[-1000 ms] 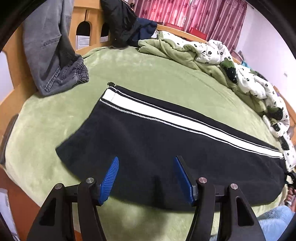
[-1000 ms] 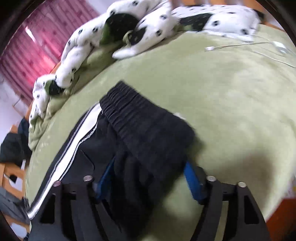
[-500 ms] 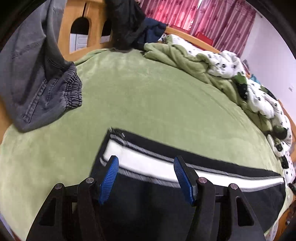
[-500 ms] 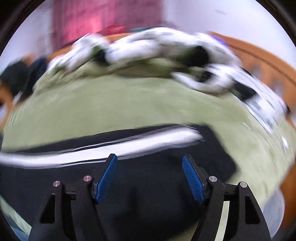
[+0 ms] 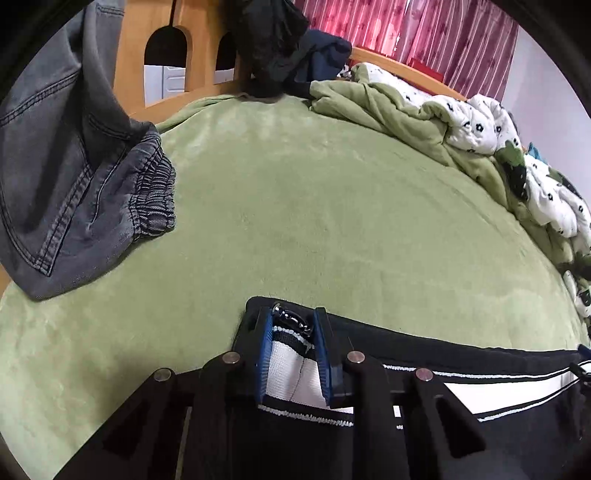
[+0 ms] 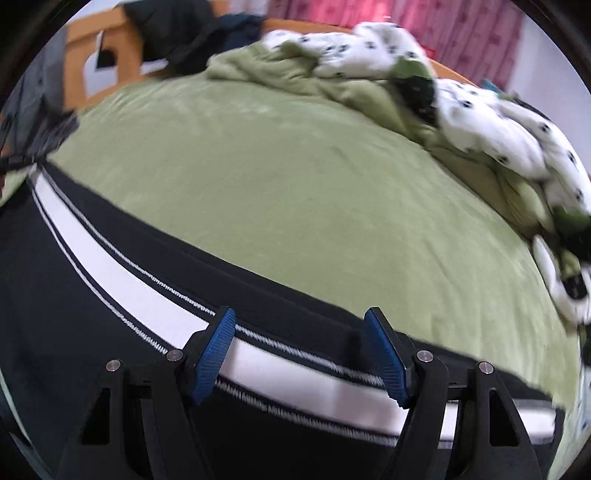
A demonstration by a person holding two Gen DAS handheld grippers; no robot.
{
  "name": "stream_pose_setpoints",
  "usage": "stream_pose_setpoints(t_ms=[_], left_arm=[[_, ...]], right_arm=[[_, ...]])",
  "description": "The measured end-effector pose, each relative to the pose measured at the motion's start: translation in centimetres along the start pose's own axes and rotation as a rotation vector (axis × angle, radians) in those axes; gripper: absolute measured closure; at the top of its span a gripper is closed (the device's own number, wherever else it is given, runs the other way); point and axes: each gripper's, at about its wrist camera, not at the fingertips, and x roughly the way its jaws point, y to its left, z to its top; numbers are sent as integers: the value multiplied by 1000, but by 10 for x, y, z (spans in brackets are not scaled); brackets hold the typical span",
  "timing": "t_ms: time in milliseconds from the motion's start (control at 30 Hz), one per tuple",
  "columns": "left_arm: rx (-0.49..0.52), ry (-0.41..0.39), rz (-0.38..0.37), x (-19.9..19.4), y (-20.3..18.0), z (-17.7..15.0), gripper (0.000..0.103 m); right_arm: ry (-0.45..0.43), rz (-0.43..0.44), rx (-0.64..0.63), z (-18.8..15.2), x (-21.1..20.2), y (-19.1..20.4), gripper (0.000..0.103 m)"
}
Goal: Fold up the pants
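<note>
Green plush bedspread (image 5: 314, 206): covers the bed, spreading ahead of both tongs.
Crumpled green-and-white quilt (image 5: 476, 125): far right, before pink curtains (image 5: 406, 33).
Grey jeans (image 5: 74, 162): hanging at far left, off the wooden bed frame (image 5: 207, 48).
Black track pants (image 6: 92, 314), white side stripe: laid flat, directly under both tongs.
Right gripper (image 6: 303, 354): jaws wide apart over the stripe, gripping nothing.
Left gripper (image 5: 291, 354): clamped on the cuff end, probably to carry it over for a fold.
</note>
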Motion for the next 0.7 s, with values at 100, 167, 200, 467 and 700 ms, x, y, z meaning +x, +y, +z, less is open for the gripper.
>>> stream_pose_setpoints(t_ms=[100, 167, 200, 467, 700], left_arm=[[-16, -8, -25, -5, 4, -1, 83], [-26, -20, -40, -8, 6, -1, 83], [-27, -24, -47, -10, 7, -1, 83], [-66, -77, -107, -28, 19, 2, 83], [-78, -57, -42, -3, 18, 4, 83]], right_arm=[[54, 40, -1, 5, 17, 1, 39], [118, 71, -18, 2, 29, 3, 63], [125, 80, -28, 1, 31, 4, 73], [-43, 59, 26, 11, -3, -3, 99], [-2, 29, 78, 2, 44, 0, 99]])
